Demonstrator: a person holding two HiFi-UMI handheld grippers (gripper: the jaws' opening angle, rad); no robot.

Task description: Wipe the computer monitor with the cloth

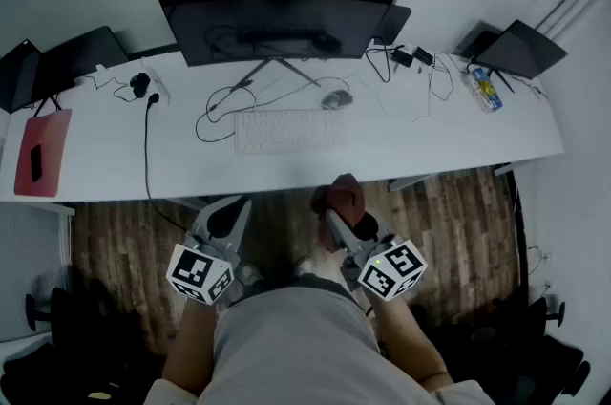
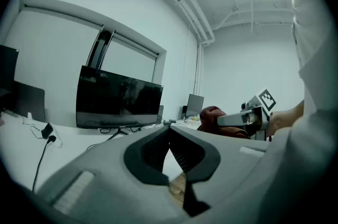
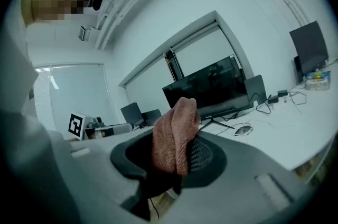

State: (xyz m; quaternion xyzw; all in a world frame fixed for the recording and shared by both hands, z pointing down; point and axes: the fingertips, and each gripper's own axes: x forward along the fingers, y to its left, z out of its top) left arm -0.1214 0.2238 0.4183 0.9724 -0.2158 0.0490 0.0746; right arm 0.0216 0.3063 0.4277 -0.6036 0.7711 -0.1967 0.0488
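Now: right hand-held gripper [image 1: 336,220] clamped on the cloth [image 3: 174,136], bunched upright in its jaws. Left hand-held gripper [image 2: 169,132] closed, empty. Monitor [image 1: 277,29] straight ahead across the desk [image 1: 458,131], well apart, long axis crosswise; neither gripper clearly nearer.

The cloth [image 3: 173,138] is ribbed knit, the monitor [image 1: 277,26] glossy, the desk [image 1: 430,140] smooth, the floor [image 1: 124,241] wood.

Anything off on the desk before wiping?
Nothing spilled or broken. Loose cables loop across the desk between monitor and keyboard, and a bottle lies on its side near the right end.
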